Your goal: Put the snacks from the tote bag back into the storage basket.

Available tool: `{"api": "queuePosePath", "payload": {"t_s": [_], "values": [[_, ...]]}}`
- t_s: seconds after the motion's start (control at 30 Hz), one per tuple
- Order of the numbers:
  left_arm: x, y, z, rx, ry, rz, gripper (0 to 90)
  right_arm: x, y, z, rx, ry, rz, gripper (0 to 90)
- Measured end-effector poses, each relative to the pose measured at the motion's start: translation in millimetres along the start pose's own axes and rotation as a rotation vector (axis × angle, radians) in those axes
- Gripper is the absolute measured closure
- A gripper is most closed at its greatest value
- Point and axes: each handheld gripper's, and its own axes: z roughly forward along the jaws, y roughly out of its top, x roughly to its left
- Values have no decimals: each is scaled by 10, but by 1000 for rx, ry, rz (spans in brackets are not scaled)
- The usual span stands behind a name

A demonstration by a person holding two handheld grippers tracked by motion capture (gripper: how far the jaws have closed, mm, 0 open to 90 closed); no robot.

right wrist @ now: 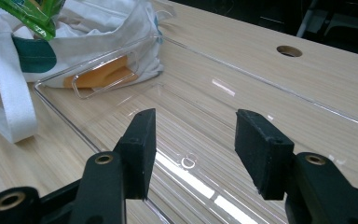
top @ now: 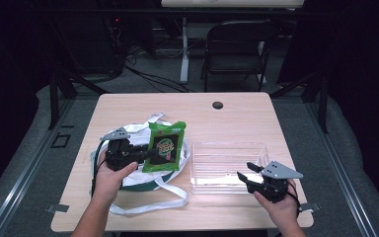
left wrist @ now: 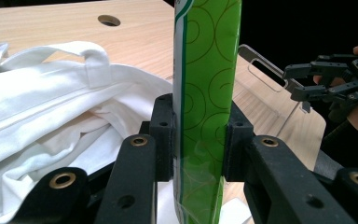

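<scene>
Left gripper (left wrist: 199, 140) clamped on green snack packet (top: 165, 146), long axis upright, right gripper (right wrist: 193, 149) jaws apart.

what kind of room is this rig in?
Probably a lab or recording room, not a home: a wooden table with a cable hole, dark surroundings, loose cables on the floor, and a folding chair behind.
</scene>
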Motion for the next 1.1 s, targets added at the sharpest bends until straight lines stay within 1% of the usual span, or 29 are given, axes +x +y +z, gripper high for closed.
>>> {"api": "queuePosePath", "payload": {"t_s": [0.23,0.37,0.4,0.43,0.47,0.53,0.63,0.7,0.83,0.87,1.03,1.07,1.1], "values": [[-67,23,1,-4,-10,13,717,56,84,15,-5,29,-22,489],[-93,31,2,-9,-16,17,718,87,141,27,9,45,-41,499],[-102,35,1,-7,-18,20,717,108,195,38,19,64,-56,503],[-109,37,1,-6,-19,24,717,108,195,38,19,64,-56,503],[-120,41,4,-5,-22,30,718,122,247,51,34,87,-62,505],[-129,40,10,-8,-24,28,717,126,263,58,38,95,-66,507],[-149,45,16,-3,-28,35,717,139,321,99,65,133,-73,513],[-164,45,25,-4,-32,35,717,146,367,129,82,154,-91,522],[-170,45,40,-2,-34,39,717,149,419,139,84,171,-97,524],[-176,41,54,1,-37,40,717,151,456,150,93,190,-102,510],[-188,35,73,6,-40,42,717,168,521,171,104,203,-116,510],[-188,33,81,6,-43,43,717,171,557,175,114,201,-134,510],[-188,33,81,6,-43,43,718,174,569,180,119,203,-135,508]]}}
